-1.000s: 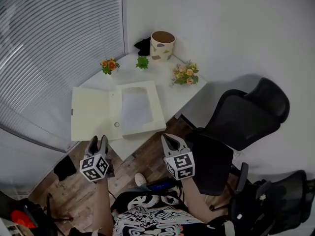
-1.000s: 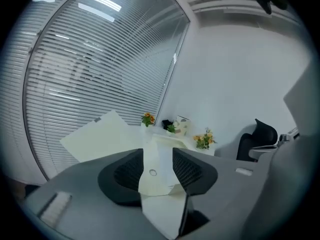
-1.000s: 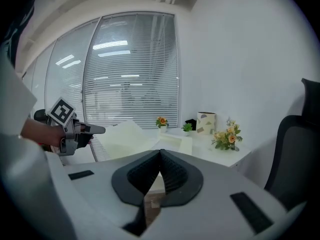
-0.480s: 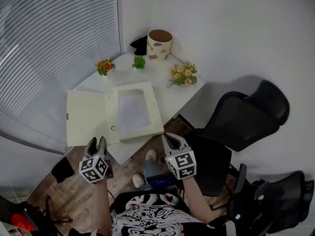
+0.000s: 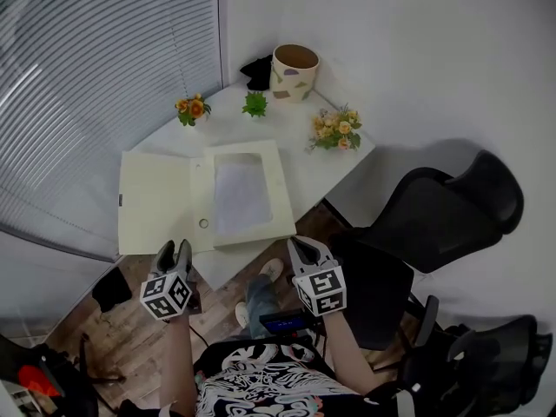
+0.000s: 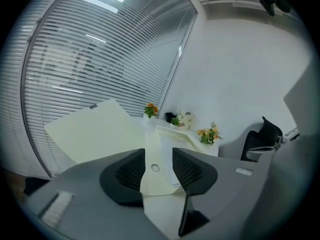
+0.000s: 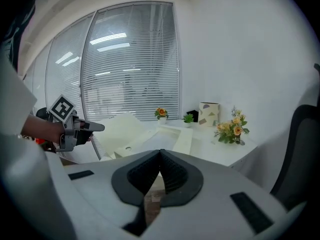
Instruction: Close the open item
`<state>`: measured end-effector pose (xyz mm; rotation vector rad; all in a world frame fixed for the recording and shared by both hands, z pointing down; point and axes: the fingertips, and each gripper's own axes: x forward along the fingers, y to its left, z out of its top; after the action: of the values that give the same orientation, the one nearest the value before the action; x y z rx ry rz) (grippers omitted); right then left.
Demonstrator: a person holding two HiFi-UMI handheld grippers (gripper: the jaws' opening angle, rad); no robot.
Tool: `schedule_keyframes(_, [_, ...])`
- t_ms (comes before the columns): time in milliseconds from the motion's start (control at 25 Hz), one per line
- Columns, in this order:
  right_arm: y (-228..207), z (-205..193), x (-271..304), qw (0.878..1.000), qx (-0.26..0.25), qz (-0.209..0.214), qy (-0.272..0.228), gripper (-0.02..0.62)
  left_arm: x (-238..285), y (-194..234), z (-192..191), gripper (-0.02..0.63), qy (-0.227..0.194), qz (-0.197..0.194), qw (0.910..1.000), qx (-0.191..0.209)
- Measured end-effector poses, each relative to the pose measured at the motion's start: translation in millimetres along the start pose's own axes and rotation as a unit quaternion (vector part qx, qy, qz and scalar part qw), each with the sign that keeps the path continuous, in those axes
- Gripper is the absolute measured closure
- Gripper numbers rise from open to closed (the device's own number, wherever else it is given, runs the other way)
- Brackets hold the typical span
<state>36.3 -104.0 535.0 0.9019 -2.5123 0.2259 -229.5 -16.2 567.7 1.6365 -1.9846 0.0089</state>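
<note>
A white tabletop fills a room corner between slatted window blinds and a plain white wall. On it lies the open item, a cream file box of smooth matt card: its shallow rectangular tray has raised walls and holds a pale sheet, and its flat lid is folded out to the left, joined by a narrow spine with a small round finger hole. The box sits on the near half of the table, just ahead of both grippers and touched by neither. Behind it stand a small pot of orange flowers, a tiny green plant, a loose yellow bouquet and a beige cylindrical pot with coloured patches. Black mesh-backed office chairs stand to the right on a wood-patterned floor. The person holds both grippers low, in front of the body, pointing toward the table. The left gripper has its ribbed dark jaws spread apart with nothing between them; the box's spine shows through the gap. The right gripper has its jaws pressed together at the tips, holding nothing.
</note>
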Motion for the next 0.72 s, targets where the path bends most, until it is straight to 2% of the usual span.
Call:
schedule_keyframes(280, [3.5,-16.0,9.4,1.000,0.001,0.007,0.019,0.592,-4.5,24.2,-22.8,0.436,0.015,0.021,0.9989,-0.039])
schedule_keyframes(480, [4.4,-20.3,14.6,1.000,-0.001,0.011,0.028,0.592,-5.0,39.1,-35.5,0.436,0.021,0.030,0.9951,-0.092])
schedule_keyframes(720, [4.7,-28.8,25.9,0.999,0.000,0.016,0.040,0.591,-7.5,59.2,-53.2,0.436,0.034,0.053,0.9909,-0.119])
